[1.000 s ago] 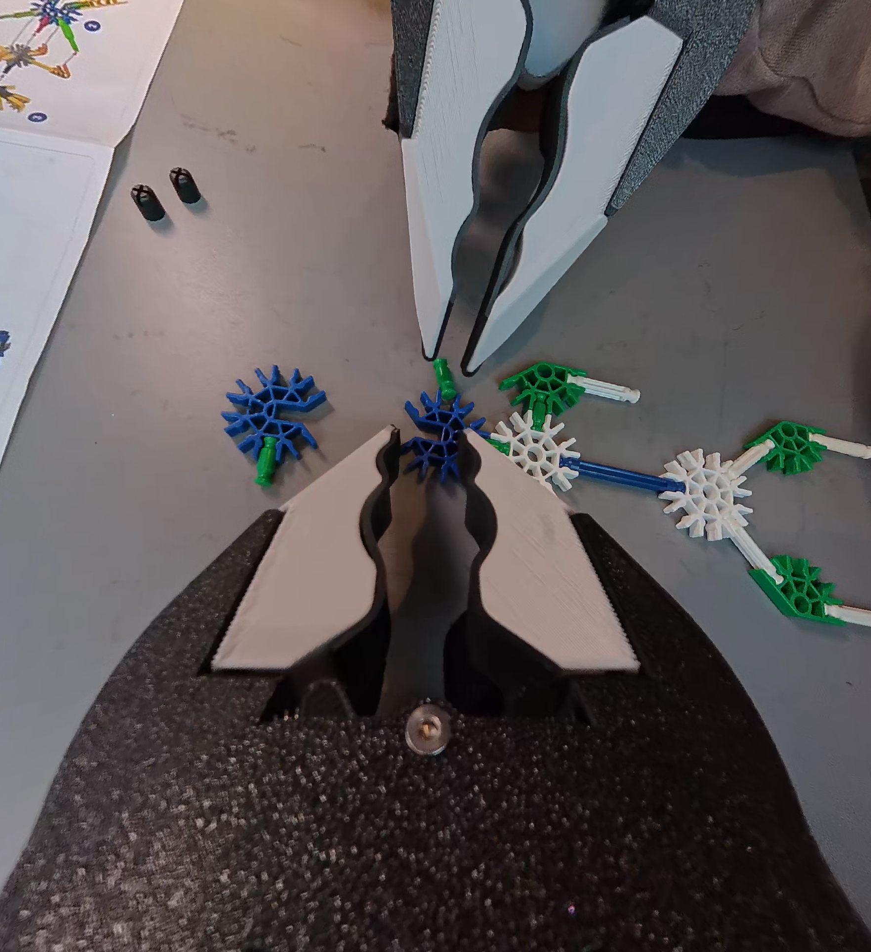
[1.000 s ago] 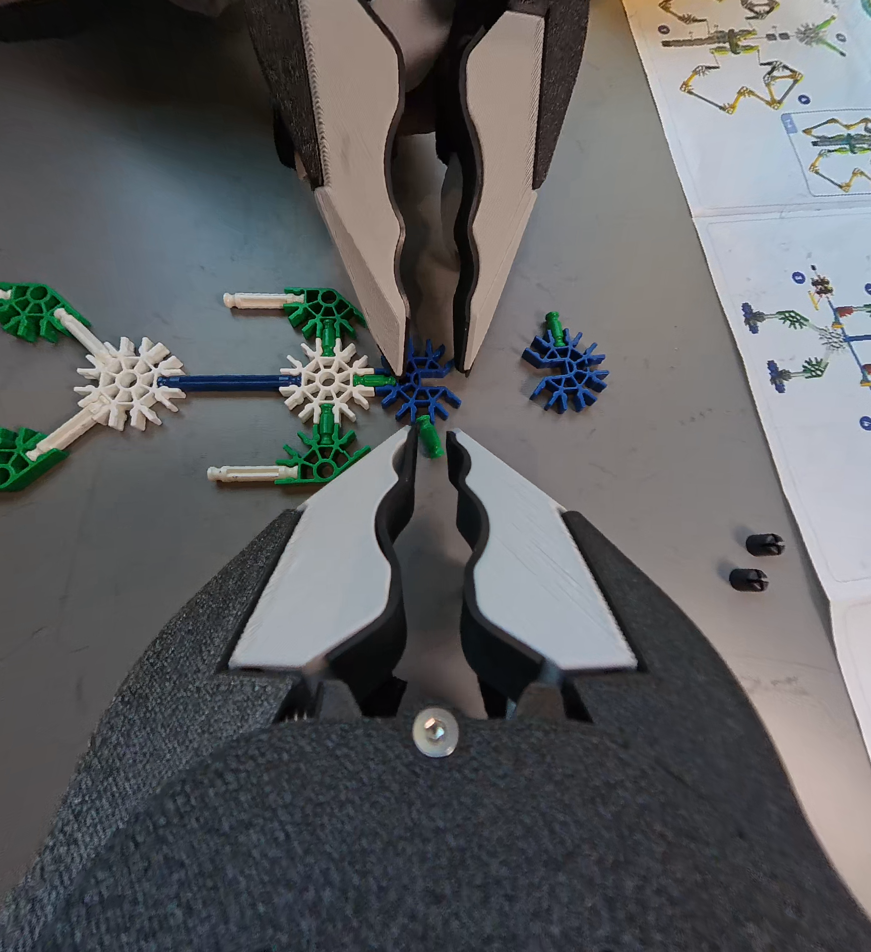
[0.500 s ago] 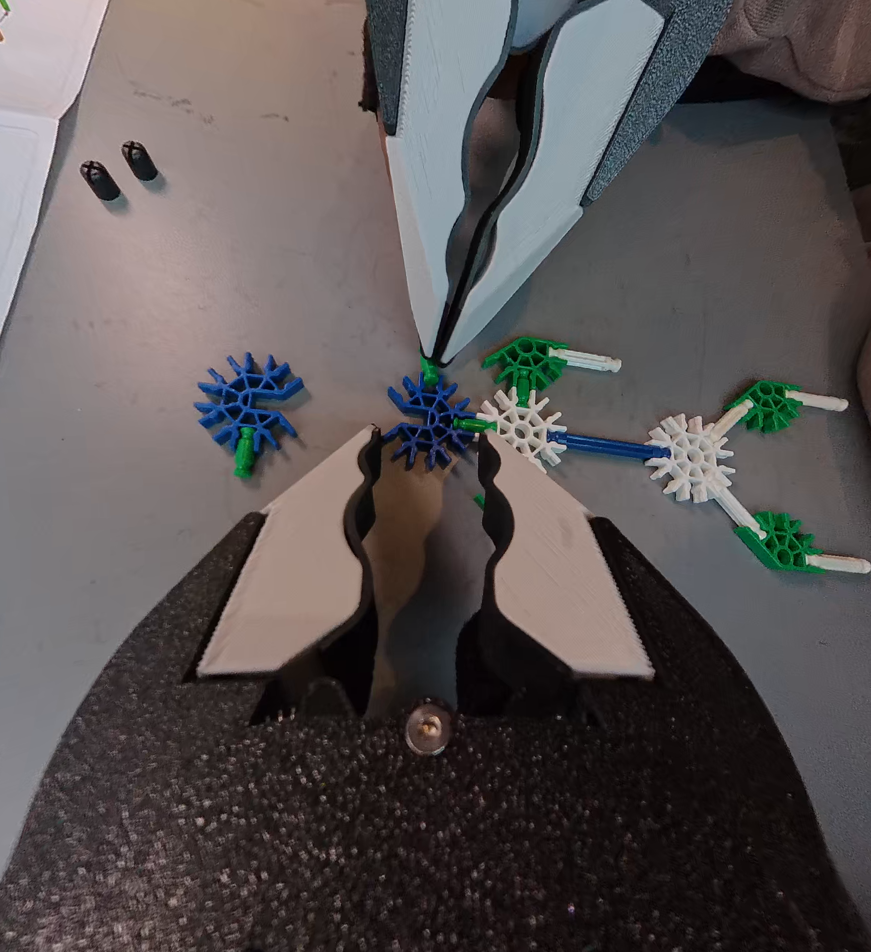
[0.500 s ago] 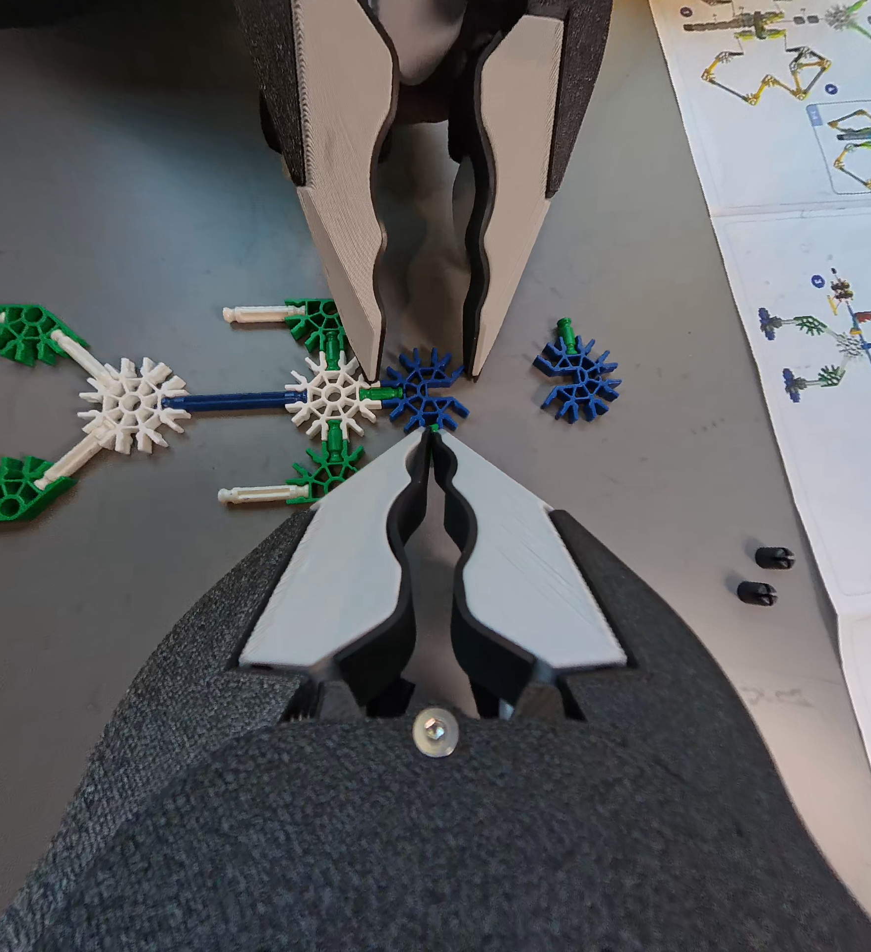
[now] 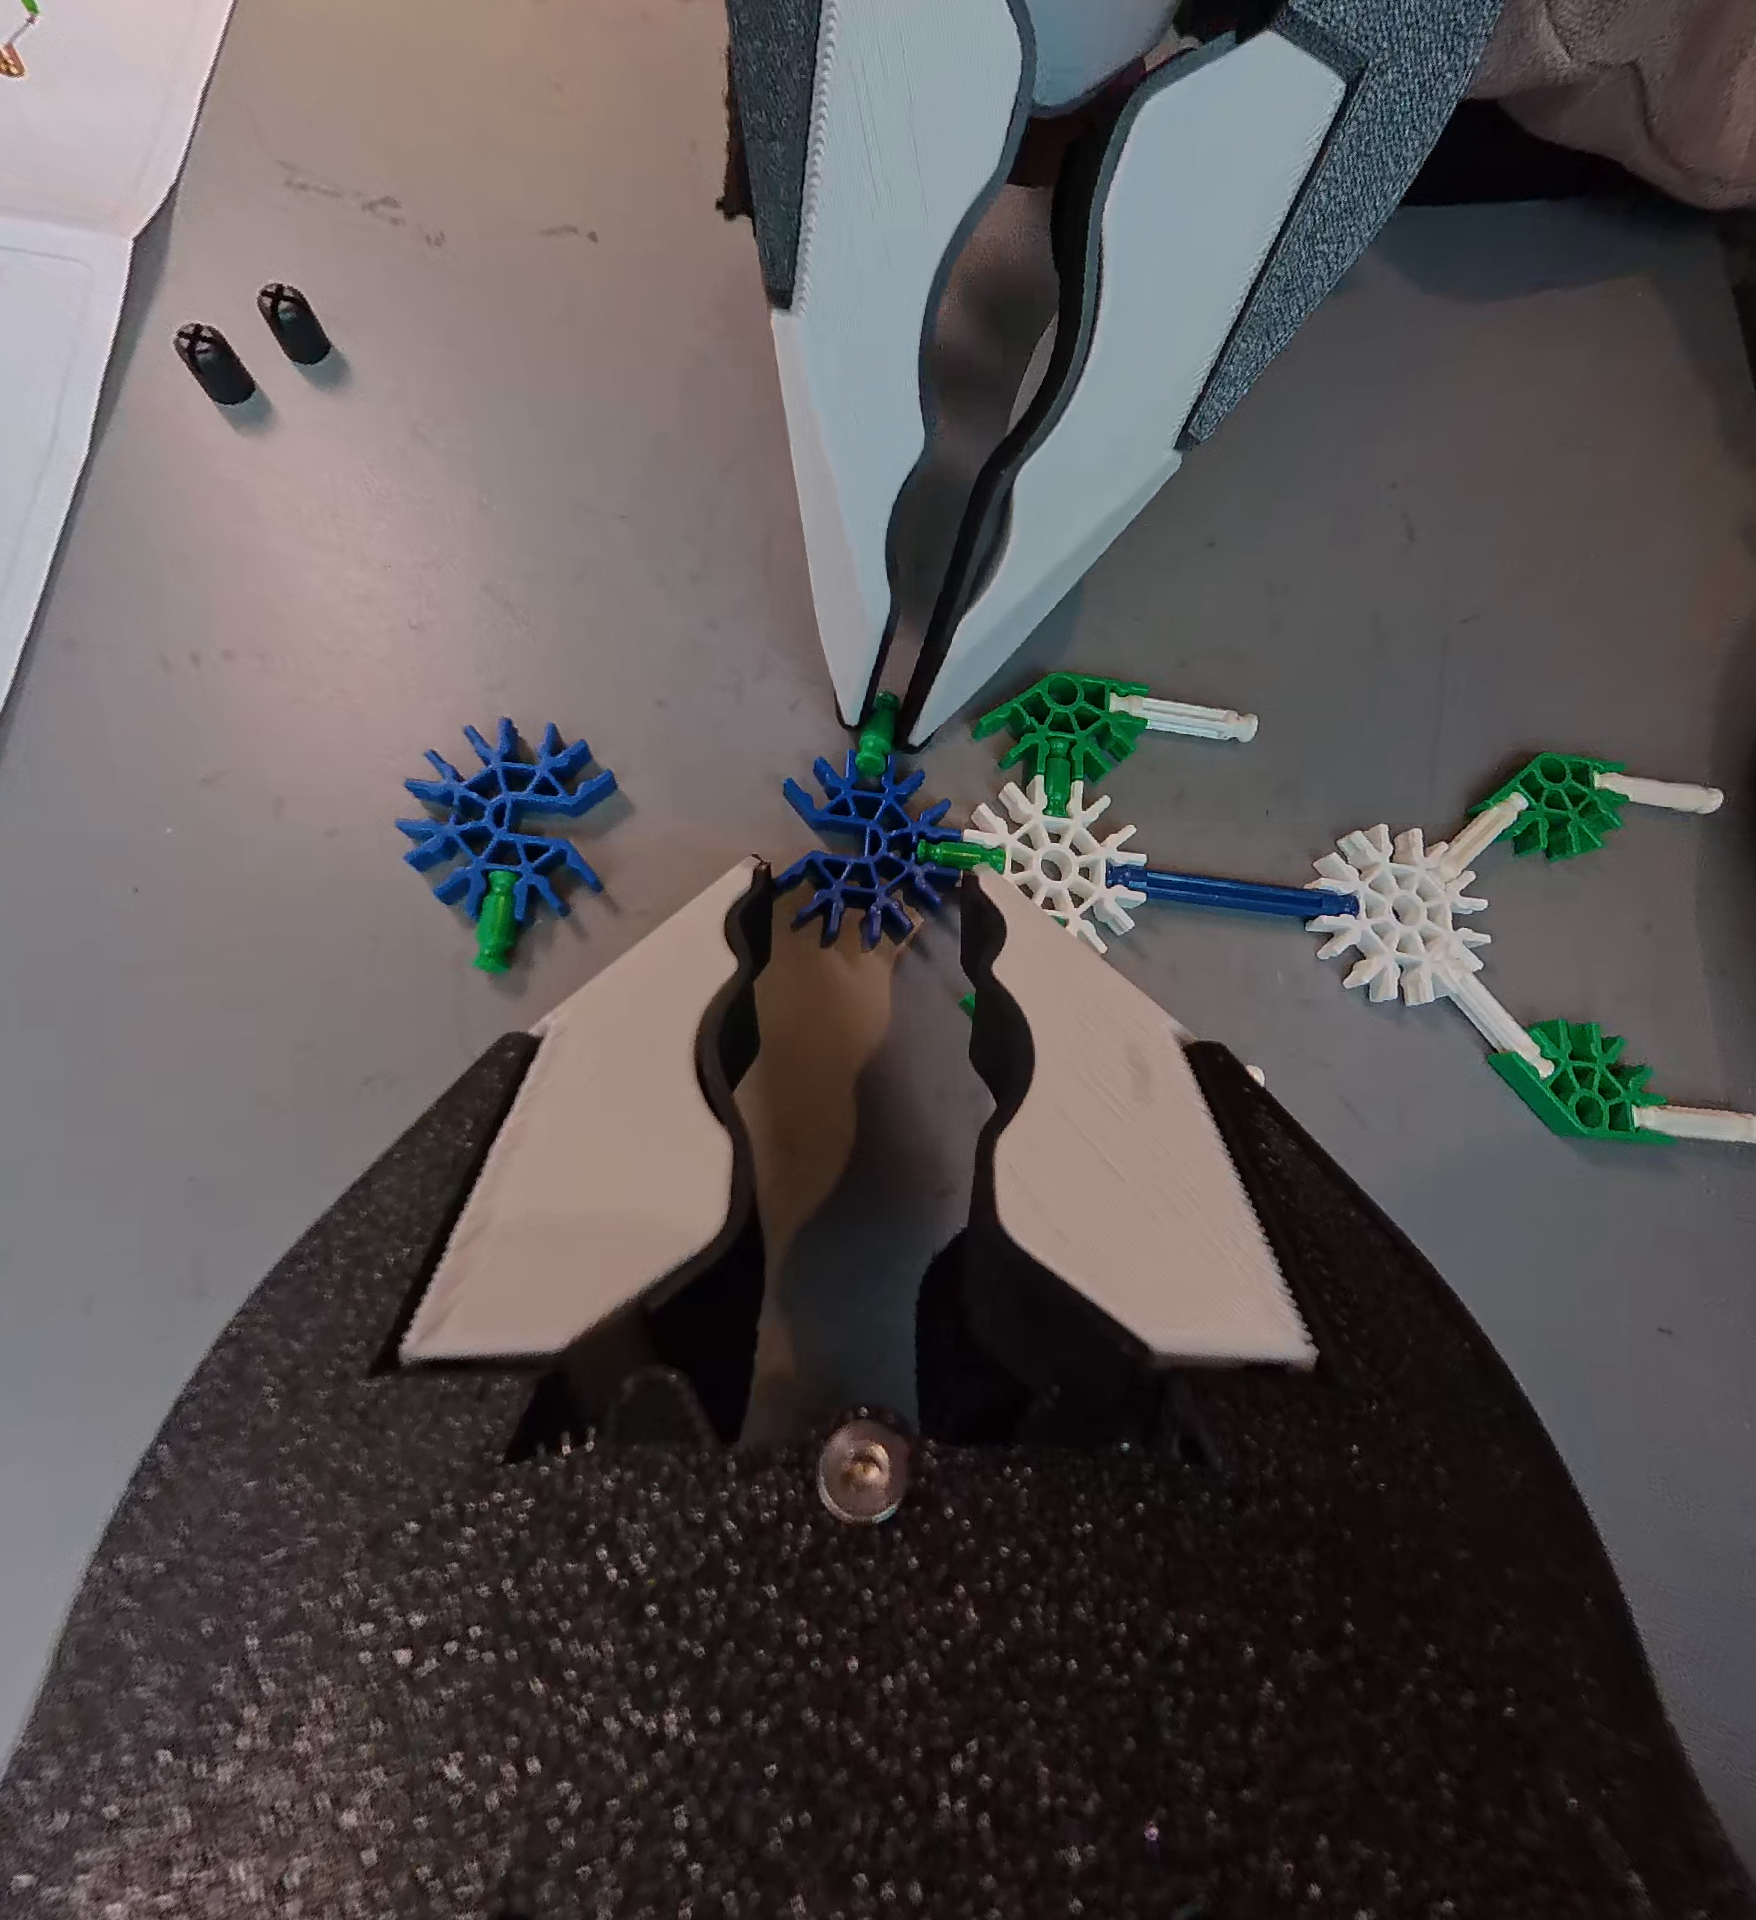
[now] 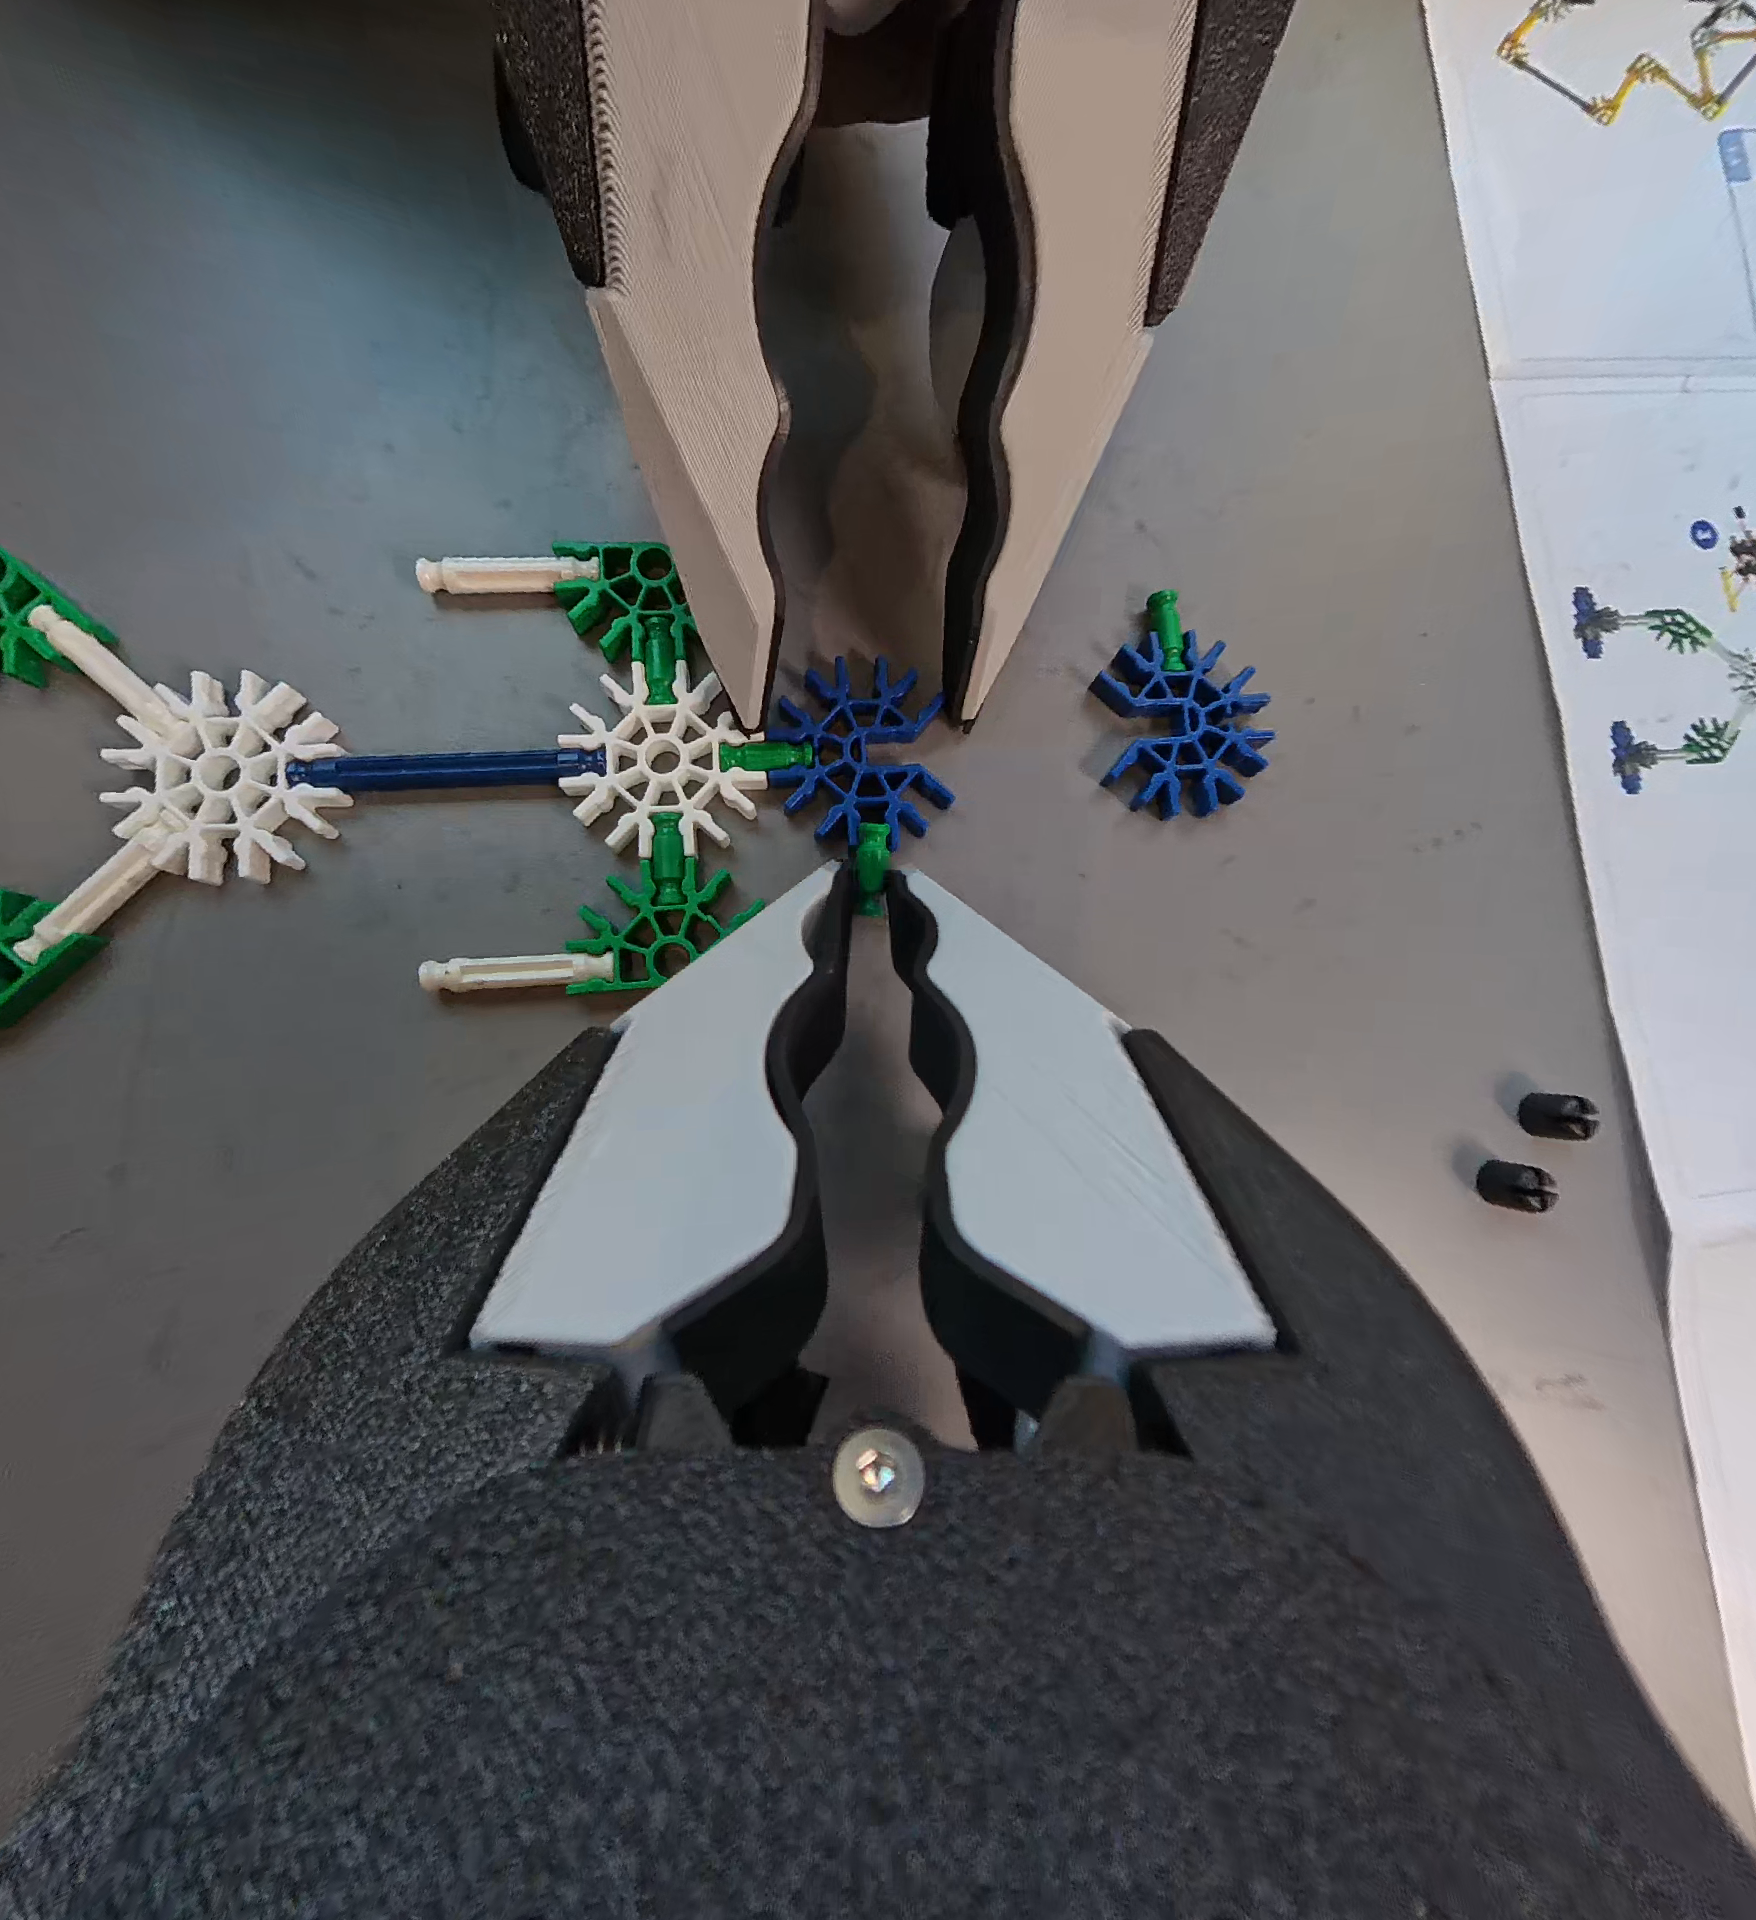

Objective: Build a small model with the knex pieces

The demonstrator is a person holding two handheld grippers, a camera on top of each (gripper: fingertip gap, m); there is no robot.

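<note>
A blue snowflake connector [image 5: 869, 847] lies on the grey table and is joined by a short green rod to a flat model of white connectors [image 5: 1050, 862], a blue rod [image 5: 1227, 894] and green connectors. My left gripper [image 5: 863, 873] is open, with one fingertip on each side of this blue connector. My right gripper [image 6: 869, 871] is shut on another short green rod [image 6: 872, 857] that sits in the blue connector's [image 6: 863, 753] near slot. The two grippers face each other across the connector.
A second blue connector with a green rod [image 5: 505, 821] lies loose to the left, and shows in the right wrist view [image 6: 1180, 732]. Two small black pieces [image 5: 250, 343] and a printed instruction sheet [image 6: 1684, 520] lie beyond it. Pale fabric [image 5: 1684, 104] lies at the table's edge. Only a small space, under 4 cm, lies between the two pairs of fingers.
My right gripper has closed on the short green rod at the blue connector. My left gripper's fingers have spread apart around the connector.
</note>
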